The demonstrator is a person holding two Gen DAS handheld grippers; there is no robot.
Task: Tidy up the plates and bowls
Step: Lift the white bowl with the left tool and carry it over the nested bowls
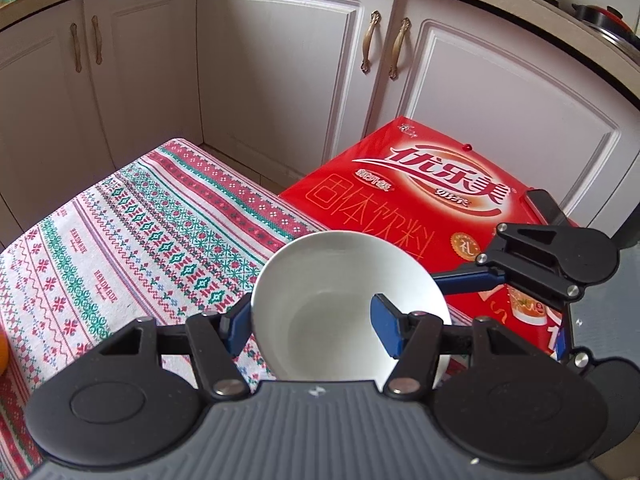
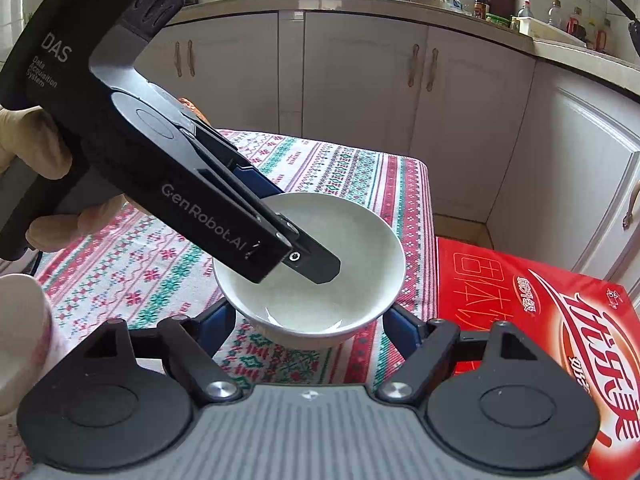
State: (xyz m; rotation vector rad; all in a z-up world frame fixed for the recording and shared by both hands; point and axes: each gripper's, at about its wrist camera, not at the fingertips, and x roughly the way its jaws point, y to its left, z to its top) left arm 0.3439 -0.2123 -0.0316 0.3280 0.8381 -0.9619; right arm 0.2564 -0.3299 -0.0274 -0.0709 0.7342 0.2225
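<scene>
A white bowl (image 1: 332,272) hangs just above the patterned tablecloth (image 1: 120,240), near its right edge. My left gripper (image 1: 310,320) is shut on the bowl's rim, with one blue finger (image 1: 236,326) outside the wall and the other inside. In the right wrist view the left gripper (image 2: 296,232) comes in from the upper left, held by a gloved hand (image 2: 40,152). My right gripper (image 2: 308,322) clasps the lower body of the bowl (image 2: 352,240), its blue pads pressed on either side. Its finger (image 1: 460,283) reaches the bowl from the right.
A red printed carton (image 1: 420,200) stands right of the cloth-covered table, against white cabinet doors (image 1: 280,60). A white cup-like thing (image 2: 20,320) sits at the left of the cloth. Part of an orange object (image 1: 2,352) shows at the cloth's left edge.
</scene>
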